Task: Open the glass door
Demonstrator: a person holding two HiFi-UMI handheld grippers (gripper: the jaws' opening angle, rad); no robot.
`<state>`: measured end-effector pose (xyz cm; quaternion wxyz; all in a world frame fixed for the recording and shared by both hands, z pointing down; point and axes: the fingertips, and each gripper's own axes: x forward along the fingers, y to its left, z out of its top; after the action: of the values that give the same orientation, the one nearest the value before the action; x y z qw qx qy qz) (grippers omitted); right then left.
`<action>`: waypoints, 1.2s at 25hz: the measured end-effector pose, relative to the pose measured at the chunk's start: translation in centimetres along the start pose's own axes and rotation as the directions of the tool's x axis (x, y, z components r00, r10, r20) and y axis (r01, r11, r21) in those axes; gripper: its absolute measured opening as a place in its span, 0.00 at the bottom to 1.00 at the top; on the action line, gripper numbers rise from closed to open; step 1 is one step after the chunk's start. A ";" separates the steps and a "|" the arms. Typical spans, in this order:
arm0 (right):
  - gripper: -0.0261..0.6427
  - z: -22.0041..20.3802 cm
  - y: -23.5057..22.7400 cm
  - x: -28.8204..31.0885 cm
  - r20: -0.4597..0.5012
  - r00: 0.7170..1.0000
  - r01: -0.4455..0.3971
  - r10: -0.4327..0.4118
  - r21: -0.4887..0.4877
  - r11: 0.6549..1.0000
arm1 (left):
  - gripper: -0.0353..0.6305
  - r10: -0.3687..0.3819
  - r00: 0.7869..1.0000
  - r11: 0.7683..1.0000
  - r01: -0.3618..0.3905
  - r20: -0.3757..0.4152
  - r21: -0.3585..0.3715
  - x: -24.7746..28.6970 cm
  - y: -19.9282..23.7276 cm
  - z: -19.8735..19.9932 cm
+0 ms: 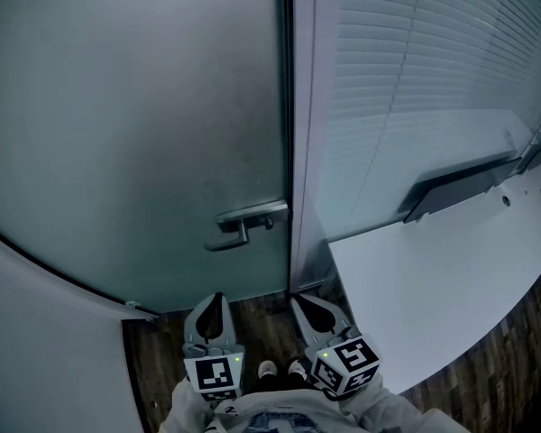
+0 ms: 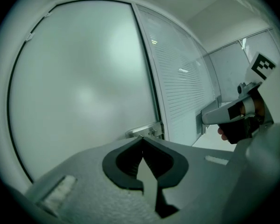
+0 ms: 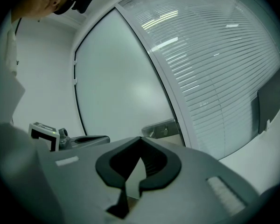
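The frosted glass door (image 1: 135,124) stands closed ahead of me. Its metal lever handle (image 1: 243,224) sits on a plate at the door's right edge, beside the grey frame post (image 1: 303,152). My left gripper (image 1: 218,298) and right gripper (image 1: 299,301) are side by side low in the head view, both below the handle and clear of it. Each is shut with nothing between its jaws. In the left gripper view the handle (image 2: 144,131) shows just past the closed tips (image 2: 142,137). The right gripper view shows the handle (image 3: 161,129) beyond its closed tips (image 3: 141,139).
Right of the post is a glazed wall with white blinds (image 1: 415,79) and a dark box (image 1: 460,183) mounted on it. A white tabletop (image 1: 433,287) juts in at the right. A white wall (image 1: 45,350) closes the left. My shoes (image 1: 279,368) stand on wood flooring (image 1: 270,318).
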<state>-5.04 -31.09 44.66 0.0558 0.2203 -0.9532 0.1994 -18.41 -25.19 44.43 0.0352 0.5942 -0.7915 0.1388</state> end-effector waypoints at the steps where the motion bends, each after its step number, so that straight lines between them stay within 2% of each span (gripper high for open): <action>1: 0.05 0.0 0.0 0.2 -0.001 1.000 -0.002 0.002 0.001 1.000 | 0.06 0.006 1.000 1.000 -0.006 -0.004 0.006 0.3 0.3 -0.1; 5: 0.05 0.0 0.2 0.6 -0.007 1.000 -0.004 0.004 0.004 1.000 | 0.07 0.004 0.999 0.999 -0.002 -0.033 0.053 1.2 1.0 -0.5; 6: 0.05 0.0 0.2 0.6 -0.009 1.000 -0.003 0.003 0.002 1.000 | 0.17 -0.008 0.999 0.998 0.011 -0.049 0.068 1.4 0.9 -0.8; 8: 0.05 0.1 0.1 0.8 -0.010 1.000 0.006 -0.006 0.002 1.000 | 0.21 -0.027 0.997 0.995 0.034 -0.075 0.096 1.9 0.8 -1.5; 17: 0.05 -0.1 -0.1 0.4 -0.025 0.999 0.044 -0.044 0.002 0.999 | 0.35 -0.085 0.980 0.970 0.122 -0.180 0.211 4.8 1.4 -4.4; 21: 0.05 0.0 -0.8 -0.1 -0.022 0.997 0.077 -0.077 0.006 0.997 | 0.36 -0.059 0.980 0.935 0.120 -0.189 0.333 6.5 2.1 -4.9; 25: 0.05 0.0 -1.5 -0.7 -0.016 0.994 0.106 -0.106 0.013 0.994 | 0.36 -0.059 0.979 0.923 0.127 -0.193 0.363 8.1 2.3 -5.3; 30: 0.05 0.1 -2.4 -1.3 -0.010 0.991 0.137 -0.137 0.024 0.990 | 0.36 -0.027 0.981 0.867 0.120 -0.194 0.485 10.0 2.7 -5.3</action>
<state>-2.78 -32.54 45.19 0.0706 0.2852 -0.9331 0.2076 -24.45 -32.44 51.29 -0.0407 0.5980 -0.6999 0.3884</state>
